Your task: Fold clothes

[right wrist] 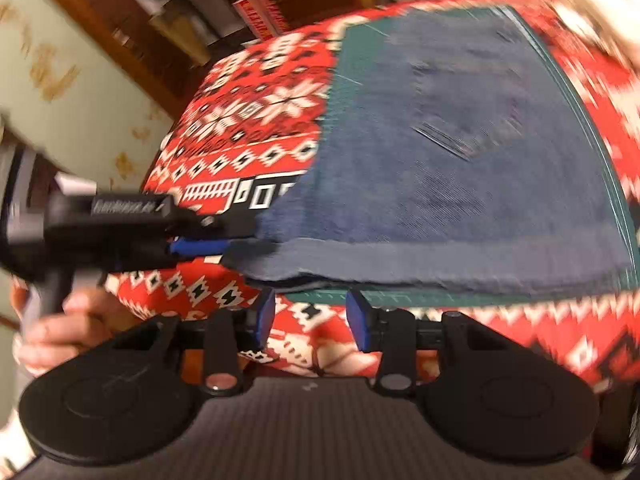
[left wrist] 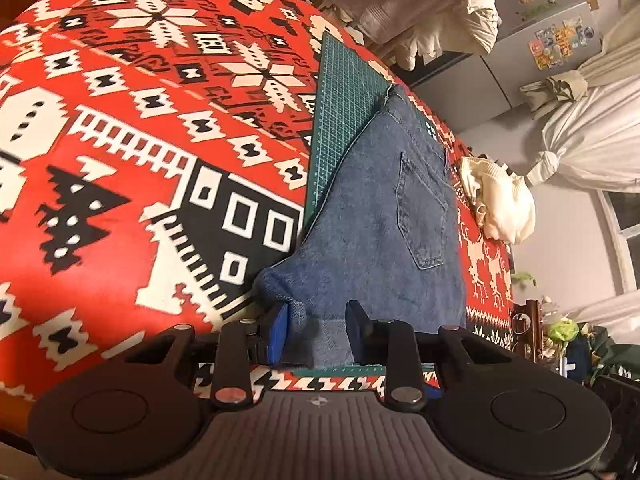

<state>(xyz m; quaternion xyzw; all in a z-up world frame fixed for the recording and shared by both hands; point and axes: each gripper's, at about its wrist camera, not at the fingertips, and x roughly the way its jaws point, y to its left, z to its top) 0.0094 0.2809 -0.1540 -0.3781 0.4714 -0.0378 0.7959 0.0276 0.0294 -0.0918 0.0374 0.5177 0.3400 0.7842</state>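
The folded jeans (left wrist: 384, 216) are lying on the green cutting mat (left wrist: 344, 92), which is sitting on the red patterned tablecloth (left wrist: 132, 128). The left gripper (left wrist: 318, 330) is reaching over the jeans' near hem, its blue fingers (left wrist: 280, 330) spread wide around the denim. The right gripper (right wrist: 310, 322) is hanging just off the mat's near edge, fingers wide and holding nothing. A cream garment (left wrist: 500, 204) is lying beside the jeans.

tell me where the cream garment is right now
In the left wrist view, the cream garment lies bunched on the red patterned blanket, just right of the folded jeans, clear of the green cutting mat.
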